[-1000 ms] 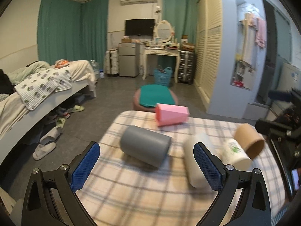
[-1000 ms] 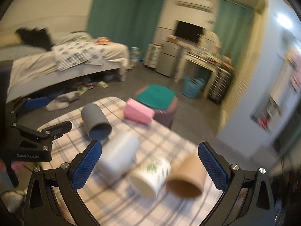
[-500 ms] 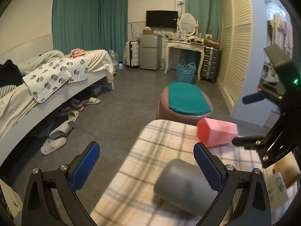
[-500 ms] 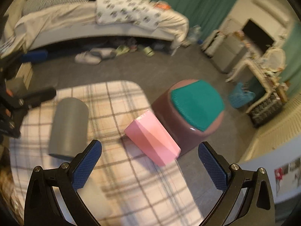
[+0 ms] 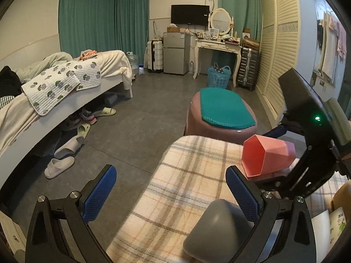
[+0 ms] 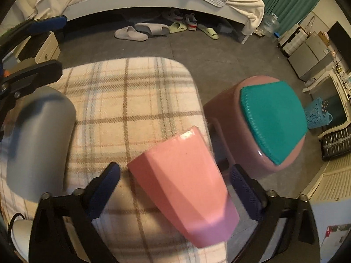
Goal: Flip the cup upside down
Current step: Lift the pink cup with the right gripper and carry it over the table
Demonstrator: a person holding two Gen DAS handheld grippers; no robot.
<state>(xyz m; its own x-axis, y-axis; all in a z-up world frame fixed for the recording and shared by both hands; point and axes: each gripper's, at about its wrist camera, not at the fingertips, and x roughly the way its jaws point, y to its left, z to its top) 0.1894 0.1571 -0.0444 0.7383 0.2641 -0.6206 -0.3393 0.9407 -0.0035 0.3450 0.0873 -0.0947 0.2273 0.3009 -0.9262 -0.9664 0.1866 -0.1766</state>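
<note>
A pink faceted cup (image 6: 182, 188) lies on its side on the plaid table (image 6: 131, 100), between the open fingers of my right gripper (image 6: 175, 184), neither pad clearly touching it. It also shows in the left wrist view (image 5: 266, 157), its mouth facing left. A grey cup (image 5: 217, 230) lies on its side by the right finger of my left gripper (image 5: 171, 195), which is open and empty over the table's left edge. The grey cup shows at the left in the right wrist view (image 6: 39, 140).
A purple stool with a teal cushion (image 5: 221, 114) stands just beyond the table. A white printed cup (image 5: 329, 221) and a brown cup (image 5: 342, 195) lie at the table's right. A bed (image 5: 43, 92) and slippers (image 5: 59, 164) are at the left.
My right gripper has moved down and forward, so its fingers now straddle the pink cup. My left gripper has drifted left and back, bringing the grey cup low in its view.
</note>
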